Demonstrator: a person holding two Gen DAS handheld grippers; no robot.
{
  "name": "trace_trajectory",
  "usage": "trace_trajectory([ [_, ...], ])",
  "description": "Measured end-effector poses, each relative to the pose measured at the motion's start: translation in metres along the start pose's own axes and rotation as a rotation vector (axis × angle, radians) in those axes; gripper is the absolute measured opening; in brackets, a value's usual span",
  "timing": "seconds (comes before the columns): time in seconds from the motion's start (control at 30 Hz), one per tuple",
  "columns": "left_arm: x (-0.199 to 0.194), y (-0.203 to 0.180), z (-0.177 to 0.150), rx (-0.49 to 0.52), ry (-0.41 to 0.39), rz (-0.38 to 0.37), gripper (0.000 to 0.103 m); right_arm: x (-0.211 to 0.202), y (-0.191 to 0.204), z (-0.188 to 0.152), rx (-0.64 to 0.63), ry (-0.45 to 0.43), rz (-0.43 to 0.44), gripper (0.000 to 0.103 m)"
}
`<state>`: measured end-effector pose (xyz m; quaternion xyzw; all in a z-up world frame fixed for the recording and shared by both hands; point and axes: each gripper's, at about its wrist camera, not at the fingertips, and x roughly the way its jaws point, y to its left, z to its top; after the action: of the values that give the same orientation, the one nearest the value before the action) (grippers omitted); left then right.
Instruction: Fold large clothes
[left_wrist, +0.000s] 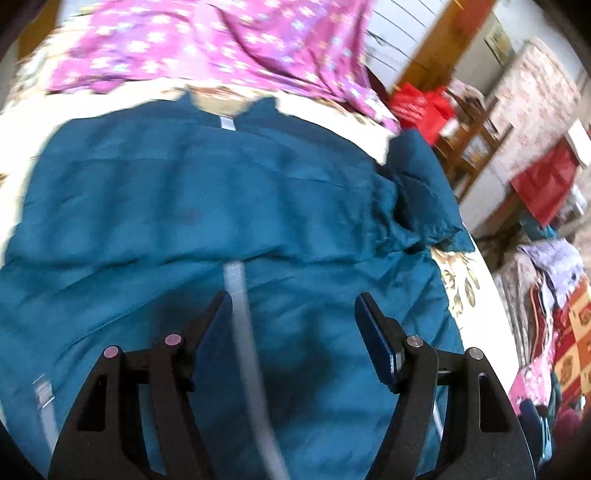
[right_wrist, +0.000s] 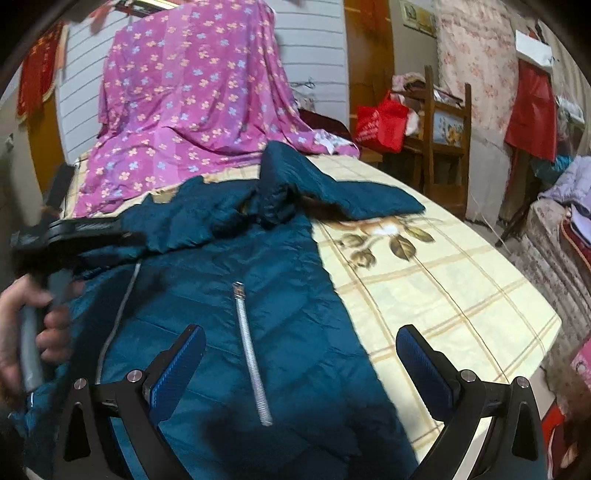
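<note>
In the left wrist view, the left gripper (left_wrist: 291, 314) hovers over a teal padded jacket (left_wrist: 184, 206) with its two blue-padded fingers (left_wrist: 376, 339) set well apart. Nothing is pinched between them; the jacket's silver front zipper (left_wrist: 240, 314) runs up through the gap, just beside the left-hand pad, but whether it touches that pad cannot be told through the motion blur. The jacket lies spread on a cream bedcover (left_wrist: 461, 280) printed with brown leaves, collar at the far end, one sleeve (left_wrist: 421, 192) bunched at the right edge. A purple flowered sheet (left_wrist: 221, 48) lies beyond the collar. At the right a red bag (left_wrist: 421, 107) sits beside wooden furniture; what it contains cannot be made out.

In the right wrist view, the right gripper (right_wrist: 301, 354) is wide open and holds nothing, its left pad over the jacket (right_wrist: 258, 332) and its right pad over bare bedcover (right_wrist: 443, 280). A short pocket zipper (right_wrist: 251, 350) lies on the fabric between the fingers. The jacket's sleeve (right_wrist: 351, 195) stretches across the bed near the purple sheet (right_wrist: 184, 110), which drapes up over something tall. At the left edge a person's hand (right_wrist: 33, 332) grips the handle of the left gripper (right_wrist: 74, 236), whose dark body is above the jacket. The red bag (right_wrist: 380, 125) stands by a wooden chair (right_wrist: 443, 147), contents unclear.
</note>
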<state>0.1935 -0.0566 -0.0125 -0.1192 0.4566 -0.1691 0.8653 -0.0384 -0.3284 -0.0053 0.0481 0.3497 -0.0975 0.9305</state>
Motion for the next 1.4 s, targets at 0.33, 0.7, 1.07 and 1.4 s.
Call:
trace_trajectory([
  [0.33, -0.072, 0.096, -0.022, -0.106, -0.105, 0.218, 0.069, 0.012, 0.057, 0.000, -0.098, 0.021, 0.065, 0.102],
  [0.7, -0.052, 0.165, 0.007, -0.223, -0.231, 0.390, 0.069, 0.061, 0.101, 0.050, -0.151, 0.028, 0.089, 0.102],
  [1.07, 0.013, 0.201, 0.031, -0.223, -0.128, 0.424, 0.069, 0.206, 0.195, 0.128, -0.175, 0.089, 0.249, 0.102],
  [1.4, 0.020, 0.198, 0.024, -0.189, -0.136, 0.418, 0.072, 0.279, 0.106, 0.116, 0.023, 0.277, 0.221, 0.102],
])
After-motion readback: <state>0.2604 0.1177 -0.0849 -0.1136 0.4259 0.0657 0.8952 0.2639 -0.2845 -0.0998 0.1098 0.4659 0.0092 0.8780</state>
